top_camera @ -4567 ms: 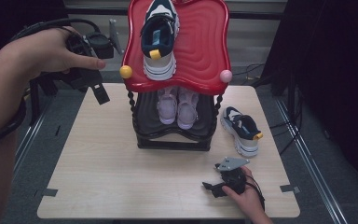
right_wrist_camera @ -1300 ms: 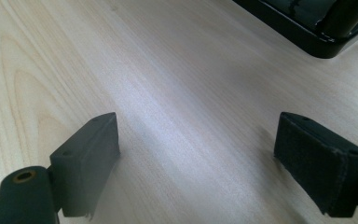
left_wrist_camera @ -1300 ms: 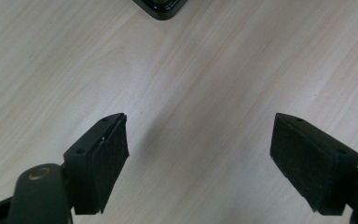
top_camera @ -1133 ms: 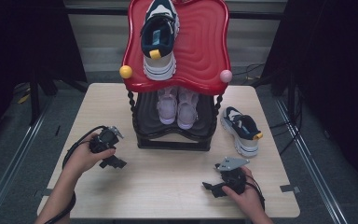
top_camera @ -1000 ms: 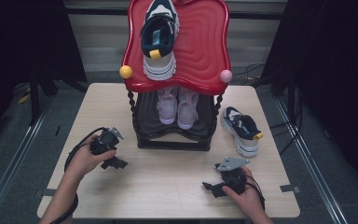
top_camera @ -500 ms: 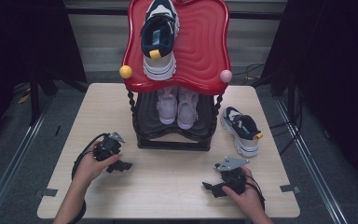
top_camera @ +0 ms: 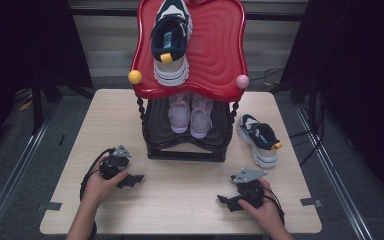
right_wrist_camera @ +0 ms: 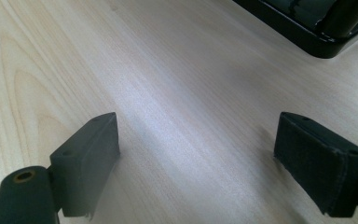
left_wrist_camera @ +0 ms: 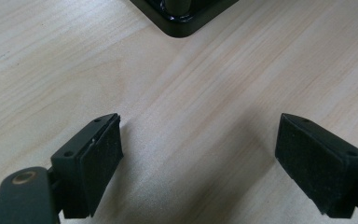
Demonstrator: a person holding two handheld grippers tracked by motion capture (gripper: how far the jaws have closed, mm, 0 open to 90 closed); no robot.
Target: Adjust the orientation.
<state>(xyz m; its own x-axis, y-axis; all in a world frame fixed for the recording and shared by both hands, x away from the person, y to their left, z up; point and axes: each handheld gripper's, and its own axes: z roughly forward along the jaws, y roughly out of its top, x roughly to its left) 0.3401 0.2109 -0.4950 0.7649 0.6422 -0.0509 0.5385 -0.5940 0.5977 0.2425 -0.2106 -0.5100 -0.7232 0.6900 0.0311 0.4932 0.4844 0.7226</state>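
- Navy-and-white sneaker (top_camera: 259,140) lies on the pale wooden table (top_camera: 180,200), right of the black-and-red shoe rack (top_camera: 187,145).
- My left gripper (top_camera: 130,179) and right gripper (top_camera: 225,201) rest spread, empty.
- Nothing begun; next, I'd reach right for it.

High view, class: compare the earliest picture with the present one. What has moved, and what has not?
The left tongs came down from beside the red shelf to the table, open, holding nothing. The right tongs and three shoes stayed put.
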